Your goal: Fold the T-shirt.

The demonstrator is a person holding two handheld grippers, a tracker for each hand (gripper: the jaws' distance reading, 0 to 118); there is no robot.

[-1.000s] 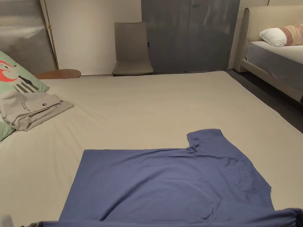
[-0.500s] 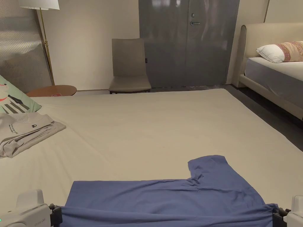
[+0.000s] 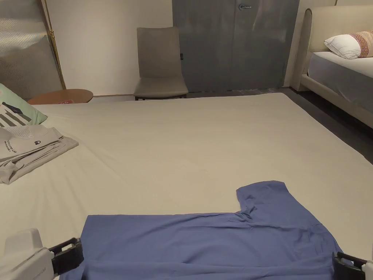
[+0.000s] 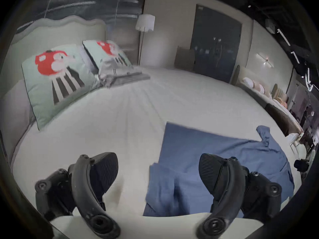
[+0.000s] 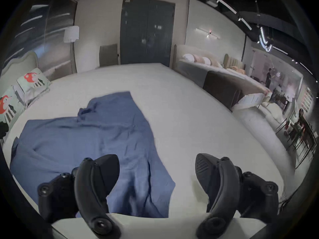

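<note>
A blue T-shirt (image 3: 204,244) lies flat on the beige bed (image 3: 182,146), one sleeve (image 3: 262,197) pointing away from me. In the left gripper view the T-shirt (image 4: 207,149) has a folded layer near its hem corner. My left gripper (image 3: 69,255) sits at that left corner; its own view has the left gripper (image 4: 158,158) open, jaws wide apart, cloth lying between them untouched. My right gripper (image 3: 344,268) is at the right edge by the shoulder. Its own view has the right gripper (image 5: 156,156) open above the T-shirt (image 5: 86,139) edge.
A folded grey garment (image 3: 29,149) lies at the bed's left side beside a green printed pillow (image 3: 18,113). Beyond the bed stand a grey chair (image 3: 160,65), a round wooden table (image 3: 60,96) and a dark door. A second bed (image 3: 338,73) stands to the right.
Half a second ago both grippers held the T-shirt's near edge stretched between them. Now both have let go and stand open, and the cloth lies on the bed. The head camera has tilted.
</note>
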